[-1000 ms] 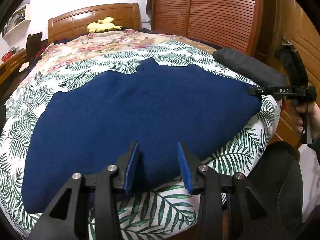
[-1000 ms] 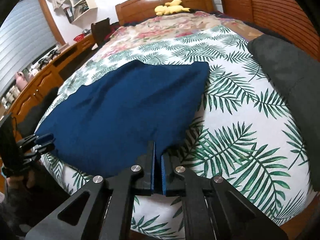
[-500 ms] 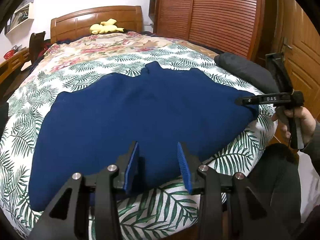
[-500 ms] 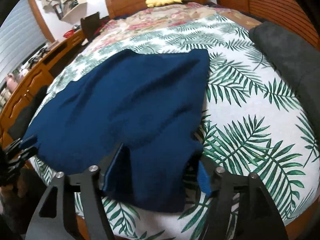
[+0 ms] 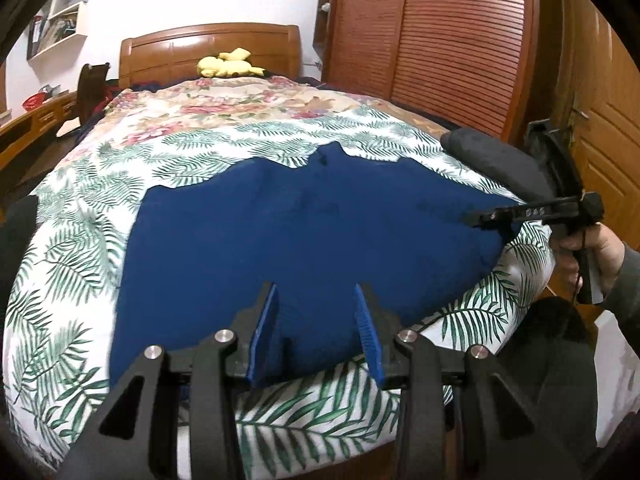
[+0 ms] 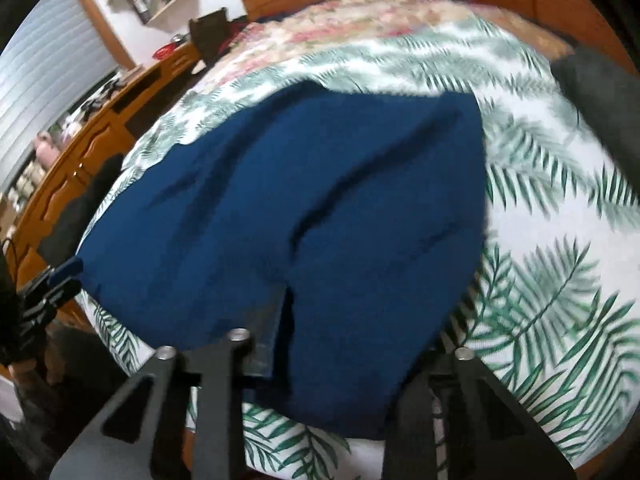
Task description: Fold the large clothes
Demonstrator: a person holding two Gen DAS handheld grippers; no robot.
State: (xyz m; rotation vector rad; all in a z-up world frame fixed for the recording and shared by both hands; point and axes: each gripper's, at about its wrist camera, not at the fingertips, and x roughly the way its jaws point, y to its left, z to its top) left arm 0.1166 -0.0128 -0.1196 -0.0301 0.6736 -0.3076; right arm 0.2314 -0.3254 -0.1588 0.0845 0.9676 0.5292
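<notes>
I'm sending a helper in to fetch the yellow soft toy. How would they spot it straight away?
Start at the bed with the palm-leaf cover and look to its far end, at the wooden headboard. The yellow soft toy lies against the headboard's base, past the dark blue garment. It is the only bright yellow thing there.

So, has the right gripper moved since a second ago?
Yes: against the dark grey cushion, the right gripper has slid left, inward over the blue garment. Its jaws are closing with the garment between them.
</notes>
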